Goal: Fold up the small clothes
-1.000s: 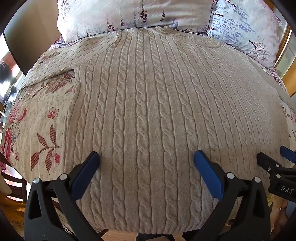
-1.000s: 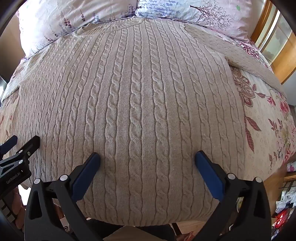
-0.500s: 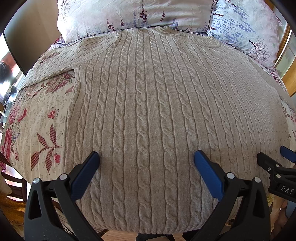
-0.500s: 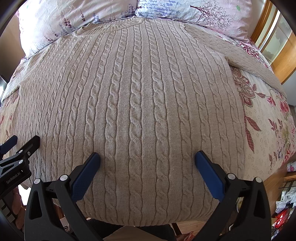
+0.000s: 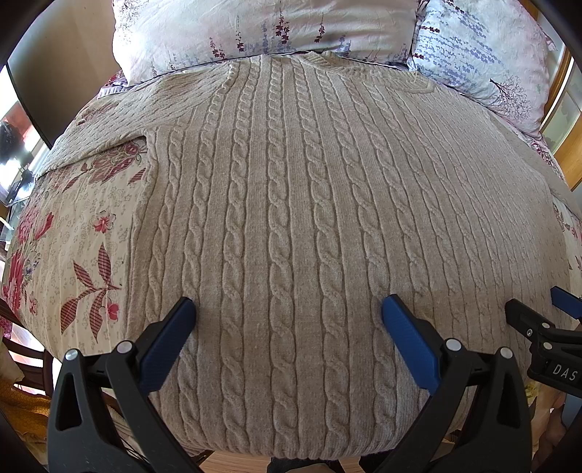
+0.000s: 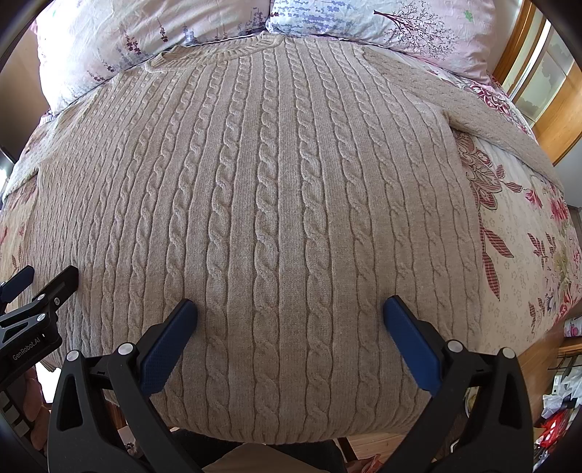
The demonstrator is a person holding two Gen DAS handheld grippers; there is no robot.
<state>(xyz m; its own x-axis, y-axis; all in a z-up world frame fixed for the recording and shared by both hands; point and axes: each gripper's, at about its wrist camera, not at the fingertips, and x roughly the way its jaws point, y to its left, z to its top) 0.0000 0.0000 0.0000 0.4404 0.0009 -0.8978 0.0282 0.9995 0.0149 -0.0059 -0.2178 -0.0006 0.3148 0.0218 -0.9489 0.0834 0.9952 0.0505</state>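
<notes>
A beige cable-knit sweater (image 5: 291, 203) lies flat on the bed, neck toward the pillows, sleeves spread to the sides; it also shows in the right wrist view (image 6: 276, 203). My left gripper (image 5: 287, 309) is open and empty, hovering over the sweater's lower left part near the hem. My right gripper (image 6: 289, 309) is open and empty over the lower right part. The right gripper's tip shows at the right edge of the left wrist view (image 5: 538, 327), and the left gripper's tip shows at the left edge of the right wrist view (image 6: 40, 294).
A floral bedsheet (image 5: 72, 233) covers the bed, also visible in the right wrist view (image 6: 523, 247). Two floral pillows (image 5: 262, 32) (image 6: 382, 22) sit at the head. The bed's near edge lies just below the hem. A wooden frame (image 6: 560, 120) stands at right.
</notes>
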